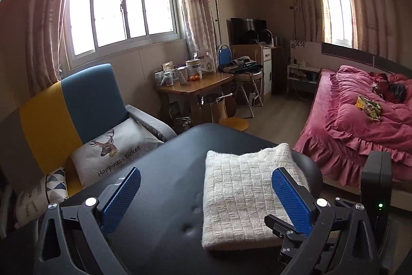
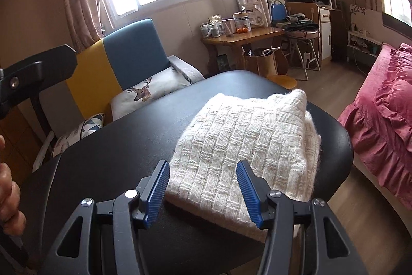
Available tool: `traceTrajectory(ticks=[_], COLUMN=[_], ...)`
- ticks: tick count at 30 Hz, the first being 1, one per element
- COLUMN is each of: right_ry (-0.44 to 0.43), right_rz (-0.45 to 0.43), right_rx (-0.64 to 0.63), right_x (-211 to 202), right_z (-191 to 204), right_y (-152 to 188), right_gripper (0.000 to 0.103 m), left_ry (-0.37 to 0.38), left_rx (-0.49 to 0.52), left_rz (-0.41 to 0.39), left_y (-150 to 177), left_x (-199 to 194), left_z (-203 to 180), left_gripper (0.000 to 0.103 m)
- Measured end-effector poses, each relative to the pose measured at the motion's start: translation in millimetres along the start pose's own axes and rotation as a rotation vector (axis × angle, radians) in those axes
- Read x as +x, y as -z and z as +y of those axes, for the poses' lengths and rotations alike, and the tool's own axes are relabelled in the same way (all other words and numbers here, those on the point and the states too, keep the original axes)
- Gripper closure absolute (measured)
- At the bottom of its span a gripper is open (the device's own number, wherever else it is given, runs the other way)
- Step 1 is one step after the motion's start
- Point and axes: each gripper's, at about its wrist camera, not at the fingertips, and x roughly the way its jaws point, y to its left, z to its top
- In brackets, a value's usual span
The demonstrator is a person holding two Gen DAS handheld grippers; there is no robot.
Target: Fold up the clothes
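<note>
- Cream knit sweater sits folded into a thick rectangle on the black padded table, toward its right-hand edge, nearest the pink bed
- Soft and bulky, I'd judge: light for its size, floppy, its layers prone to slide apart, while the chunky basket weave should give the pads plenty of bite
- Best hold looks like the near folded edge, pinching all layers together
- Right gripper hovers spread wide at that near edge, grasping nothing
- Left gripper is also released, one pad over bare table, the other above the knit
- Right view shows the stacked layers at the far corner and a hand; left view shows more of the bed
</note>
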Motion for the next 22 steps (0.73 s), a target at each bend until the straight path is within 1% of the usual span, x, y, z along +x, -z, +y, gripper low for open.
traceTrajectory(ticks=[5, 14, 19, 22], right_ry=[0.011, 0.016, 0.022, 0.027], right_rz=[0.002, 0.038, 0.052, 0.054], right_rx=[-0.021, -0.025, -0.019, -0.015], right_x=[-2, 7, 11, 12], right_z=[3, 1, -3, -4], right_y=[2, 12, 15, 17], right_gripper=[0.048, 0.048, 0.048, 0.048], left_ry=[0.003, -0.002, -0.031, -0.028], left_rx=[-0.046, -0.058, -0.060, -0.064], left_rz=[0.026, 0.052, 0.043, 0.063], left_y=[3, 8, 13, 15], left_x=[-3, 1, 4, 9], left_z=[3, 0, 2, 5], left_gripper=[0.000, 0.000, 0.001, 0.000])
